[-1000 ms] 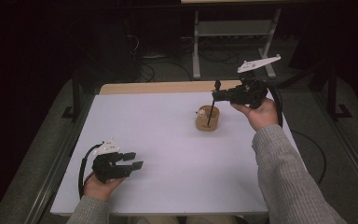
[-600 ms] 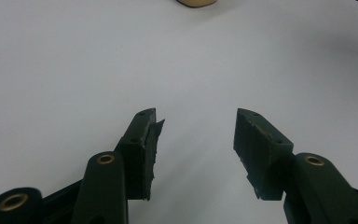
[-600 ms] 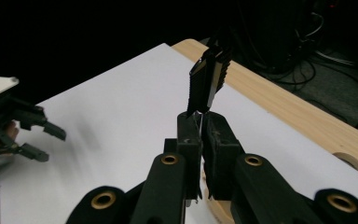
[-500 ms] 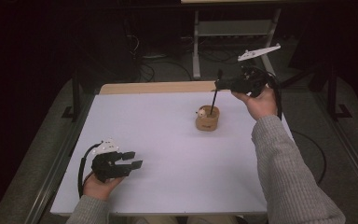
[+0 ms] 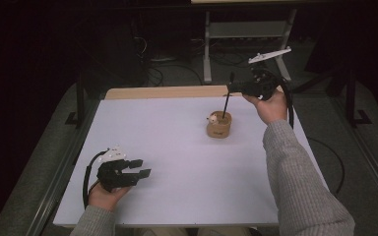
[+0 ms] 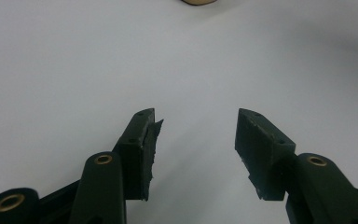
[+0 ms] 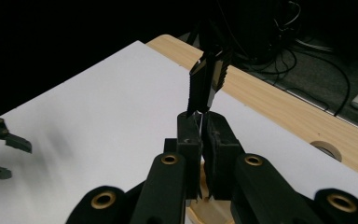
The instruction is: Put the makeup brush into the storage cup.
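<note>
The right gripper [image 5: 232, 87] is up in the air over the far right part of the white surface [image 5: 187, 162], held in the person's right hand [image 5: 270, 105]. Its fingers [image 7: 189, 140] are pressed together on a thin black stick-like tool [image 5: 226, 101], which slants down from the grip into a small round wooden cup [image 5: 219, 125] standing on the surface. From the right gripper view the tool's upper end [image 7: 207, 81] pokes out above the closed fingers, flat and dark with a ridged edge (what kind of tool it is, I cannot tell). Something small and pale [image 5: 211, 118] sits at the cup's rim, too small to make out. The grey three-cornered plate [image 5: 269, 55] on top of this gripper juts out toward the back of the room.

Over on the near left, the left gripper [image 5: 142, 167] sits low by the front edge in the left hand [image 5: 106, 194], well apart from the cup. Its fingers [image 6: 142, 140] are spread wide with nothing between them but bare white surface, and the cup's base [image 6: 198, 2] just peeks in at the top of the left gripper view.

Beyond the white sheet a strip of light wood [image 5: 167, 92] runs along the far edge. The grey knitted sleeve [image 5: 300, 182] of the right arm reaches across the right side.
</note>
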Tool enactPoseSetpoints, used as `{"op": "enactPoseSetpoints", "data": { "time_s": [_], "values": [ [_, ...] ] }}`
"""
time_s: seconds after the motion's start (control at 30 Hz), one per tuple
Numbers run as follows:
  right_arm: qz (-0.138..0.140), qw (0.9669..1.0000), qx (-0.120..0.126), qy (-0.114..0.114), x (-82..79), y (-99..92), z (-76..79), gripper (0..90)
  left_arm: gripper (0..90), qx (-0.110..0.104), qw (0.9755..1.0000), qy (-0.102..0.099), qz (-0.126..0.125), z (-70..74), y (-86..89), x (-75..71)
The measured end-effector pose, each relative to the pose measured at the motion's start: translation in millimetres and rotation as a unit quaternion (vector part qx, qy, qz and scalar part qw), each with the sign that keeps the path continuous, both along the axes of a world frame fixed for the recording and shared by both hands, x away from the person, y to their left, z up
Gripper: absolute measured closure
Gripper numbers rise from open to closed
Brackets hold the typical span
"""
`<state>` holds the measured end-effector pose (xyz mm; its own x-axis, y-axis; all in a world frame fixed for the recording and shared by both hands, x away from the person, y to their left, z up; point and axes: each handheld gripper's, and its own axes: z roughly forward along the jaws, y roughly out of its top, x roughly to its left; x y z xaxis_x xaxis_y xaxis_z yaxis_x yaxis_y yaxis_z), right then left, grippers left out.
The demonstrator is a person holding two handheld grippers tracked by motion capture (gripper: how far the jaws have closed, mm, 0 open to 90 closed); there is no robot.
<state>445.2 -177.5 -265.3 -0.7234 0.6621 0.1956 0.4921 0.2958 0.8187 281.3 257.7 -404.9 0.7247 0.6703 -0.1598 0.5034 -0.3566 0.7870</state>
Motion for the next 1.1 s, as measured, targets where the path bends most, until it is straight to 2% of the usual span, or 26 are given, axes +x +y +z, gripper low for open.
{"op": "enactPoseSetpoints", "data": {
  "time_s": [0.27,0.33,0.4,0.43,0.53,1.1],
  "values": [
    [-0.020,0.9998,-0.002,-0.001,5.0,-1.6,-4.7,84.6,47.1,0.001,1.0000,0.000,-0.001,0.1,-0.1,-0.3],
    [-0.025,0.9997,-0.001,0.002,5.5,-2.5,-6.9,84.7,47.1,0.008,0.9999,-0.003,-0.007,0.2,0.9,0.1],
    [-0.027,0.9996,0.003,-0.001,5.9,-2.6,-10.7,84.6,46.4,-0.005,1.0000,-0.004,0.002,0.0,0.6,-0.1],
    [-0.030,0.9996,0.002,0.001,6.0,-1.9,-12.2,84.6,45.7,-0.005,1.0000,-0.004,0.002,0.0,0.6,-0.1],
    [-0.030,0.9995,-0.002,0.001,8.1,-1.0,-16.7,84.6,45.5,-0.003,1.0000,-0.004,0.007,1.5,4.2,0.0],
    [-0.044,0.9990,-0.007,0.008,10.4,-1.5,-34.4,84.6,44.7,0.000,1.0000,-0.001,0.005,-0.2,3.1,-0.2]
  ]
}}
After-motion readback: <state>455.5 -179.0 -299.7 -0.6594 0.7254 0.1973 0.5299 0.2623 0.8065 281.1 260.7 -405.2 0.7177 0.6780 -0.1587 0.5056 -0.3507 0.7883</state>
